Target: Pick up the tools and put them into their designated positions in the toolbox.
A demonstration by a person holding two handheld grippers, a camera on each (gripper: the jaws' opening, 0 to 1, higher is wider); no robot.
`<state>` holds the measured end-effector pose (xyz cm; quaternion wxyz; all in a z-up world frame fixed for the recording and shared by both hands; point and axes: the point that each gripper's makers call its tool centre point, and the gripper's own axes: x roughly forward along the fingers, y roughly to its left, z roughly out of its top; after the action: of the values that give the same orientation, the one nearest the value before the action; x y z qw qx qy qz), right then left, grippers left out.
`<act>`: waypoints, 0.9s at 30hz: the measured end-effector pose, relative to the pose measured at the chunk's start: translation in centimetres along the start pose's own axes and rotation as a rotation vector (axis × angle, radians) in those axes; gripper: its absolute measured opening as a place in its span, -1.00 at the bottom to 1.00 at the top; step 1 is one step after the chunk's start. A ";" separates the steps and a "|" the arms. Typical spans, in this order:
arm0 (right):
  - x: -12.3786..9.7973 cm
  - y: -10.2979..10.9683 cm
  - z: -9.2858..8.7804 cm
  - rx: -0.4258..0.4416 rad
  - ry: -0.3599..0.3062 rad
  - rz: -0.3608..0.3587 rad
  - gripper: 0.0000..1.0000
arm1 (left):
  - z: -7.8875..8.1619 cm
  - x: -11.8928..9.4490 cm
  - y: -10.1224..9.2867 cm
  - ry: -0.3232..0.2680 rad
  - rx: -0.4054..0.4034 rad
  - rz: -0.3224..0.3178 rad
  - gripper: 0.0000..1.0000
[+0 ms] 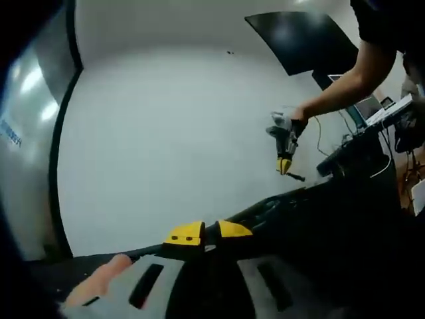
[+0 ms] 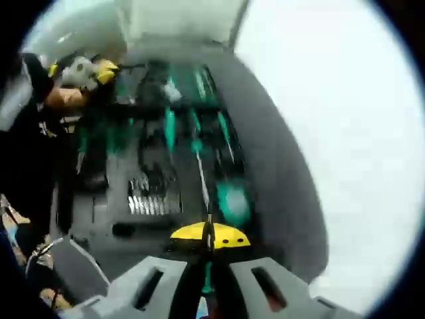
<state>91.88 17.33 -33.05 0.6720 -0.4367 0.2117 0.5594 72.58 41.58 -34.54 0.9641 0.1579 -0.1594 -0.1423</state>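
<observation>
White wall (image 1: 172, 133), right tool (image 2: 207, 238) over toolbox (image 2: 159, 179)

Bright white table (image 1: 186, 146) glared in both views; the toolbox (image 2: 166, 166) interior was motion-blurred and dim, and fisheye curvature bent the edges

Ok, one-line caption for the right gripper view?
Right gripper, jaws closed on a thin green-handled tool, held above the open toolbox of green-handled tools; motion-blurred.

Both views close above toolbox (image 2: 133, 199)
</observation>
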 end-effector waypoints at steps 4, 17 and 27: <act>4.3 0.7 5.0 -0.128 0.054 -0.007 -1.00 | -0.3 0.2 -0.1 0.016 0.004 -0.007 -0.81; 19.0 -3.3 8.5 0.054 0.148 -0.040 -0.91 | 0.0 0.3 -0.9 0.001 0.013 -0.045 -0.82; 12.1 -9.5 8.0 0.314 -0.115 -0.344 -1.00 | 0.4 0.3 -1.2 -0.020 -0.009 -0.055 -0.82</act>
<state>102.63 30.85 -34.85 0.8281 -0.3239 0.1797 0.4209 72.42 40.28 -34.48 0.9588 0.1563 -0.1641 -0.1711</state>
